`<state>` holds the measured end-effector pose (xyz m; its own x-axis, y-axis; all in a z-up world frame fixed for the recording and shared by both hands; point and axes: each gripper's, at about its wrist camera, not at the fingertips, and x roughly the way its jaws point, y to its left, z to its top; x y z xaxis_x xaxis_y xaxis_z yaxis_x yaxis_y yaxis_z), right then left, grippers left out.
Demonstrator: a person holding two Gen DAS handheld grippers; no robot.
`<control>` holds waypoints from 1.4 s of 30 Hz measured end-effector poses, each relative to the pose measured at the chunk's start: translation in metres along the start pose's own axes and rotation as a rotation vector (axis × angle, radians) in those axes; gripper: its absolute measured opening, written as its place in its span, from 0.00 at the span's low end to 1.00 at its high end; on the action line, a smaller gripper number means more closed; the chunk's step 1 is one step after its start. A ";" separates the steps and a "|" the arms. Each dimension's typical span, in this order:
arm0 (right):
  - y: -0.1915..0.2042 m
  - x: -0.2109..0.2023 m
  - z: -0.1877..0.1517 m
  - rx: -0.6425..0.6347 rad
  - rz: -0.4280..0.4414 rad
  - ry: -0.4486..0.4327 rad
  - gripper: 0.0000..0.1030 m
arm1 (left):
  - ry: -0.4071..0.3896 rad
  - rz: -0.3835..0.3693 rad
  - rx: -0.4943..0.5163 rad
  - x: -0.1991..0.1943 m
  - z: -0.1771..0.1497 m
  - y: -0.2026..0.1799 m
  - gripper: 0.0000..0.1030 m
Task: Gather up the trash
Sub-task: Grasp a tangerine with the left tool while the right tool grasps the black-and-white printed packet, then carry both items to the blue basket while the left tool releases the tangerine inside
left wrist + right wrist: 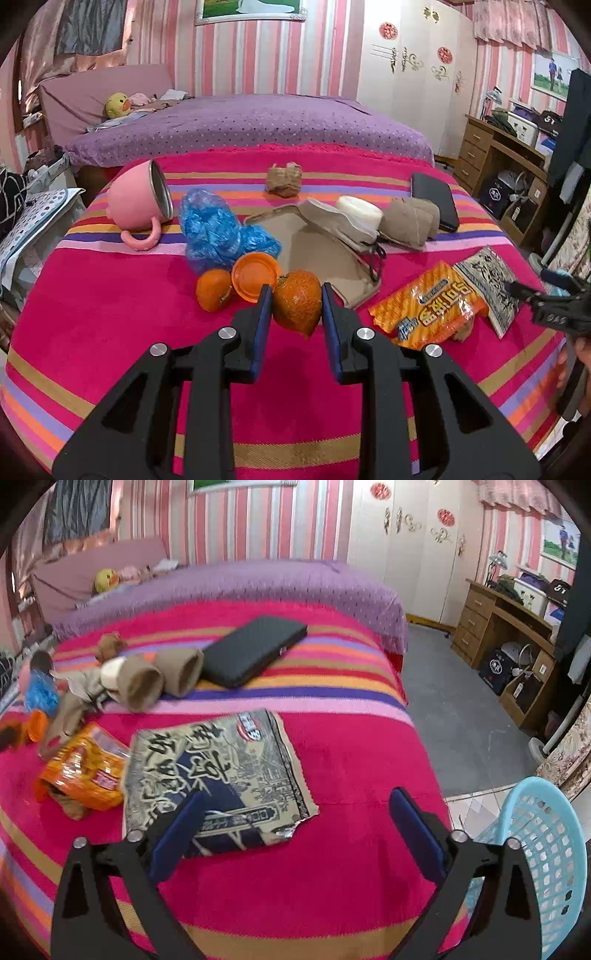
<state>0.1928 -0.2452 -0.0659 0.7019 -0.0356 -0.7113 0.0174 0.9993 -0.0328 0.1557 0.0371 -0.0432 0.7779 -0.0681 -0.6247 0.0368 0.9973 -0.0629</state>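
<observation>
Left wrist view: left tongs (297, 295) pinch orange peel (297, 308); right tongs (295, 825) gape empty above 2 wrappers (218, 771). Basket (546, 853) looks empty, collecting barely begun.

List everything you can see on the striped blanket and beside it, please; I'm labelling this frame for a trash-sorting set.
mandarin: 1, orange, between the left gripper's fingers
second mandarin: 1, orange, left of the lid
lid: 1, orange, between the mandarins
plastic bag: 1, blue, crumpled beside the mug
mug: 1, pink, tipped on its side
snack bag: 1, orange, front right
printed wrapper: 1, beige and dark, flat under the right gripper
twine rolls: 2, tan, beside the case
case: 1, black, far right
basket: 1, light blue, off the bed's right edge
left gripper: around the mandarin, contact unclear
right gripper: open
</observation>
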 end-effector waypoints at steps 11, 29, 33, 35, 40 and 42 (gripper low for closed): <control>0.012 0.006 -0.002 -0.052 0.097 0.023 0.24 | -0.015 -0.004 -0.007 0.002 0.002 -0.002 0.25; -0.042 -0.058 -0.007 0.091 0.146 -0.196 0.06 | -0.097 0.026 0.019 -0.024 0.001 -0.022 0.25; -0.051 -0.070 -0.008 0.098 0.160 -0.208 0.06 | -0.115 0.009 0.026 -0.036 0.006 -0.041 0.24; -0.062 -0.082 -0.007 0.111 0.158 -0.229 0.06 | -0.139 0.006 0.054 -0.045 0.009 -0.056 0.24; -0.100 -0.113 -0.007 0.132 0.117 -0.260 0.06 | -0.178 -0.051 0.068 -0.058 0.017 -0.098 0.24; -0.119 -0.123 -0.010 0.130 0.075 -0.263 0.06 | -0.190 -0.078 0.075 -0.059 0.018 -0.120 0.24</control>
<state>0.0972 -0.3602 0.0191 0.8646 0.0259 -0.5018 0.0371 0.9927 0.1151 0.1172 -0.0781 0.0154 0.8747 -0.1462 -0.4620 0.1426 0.9889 -0.0427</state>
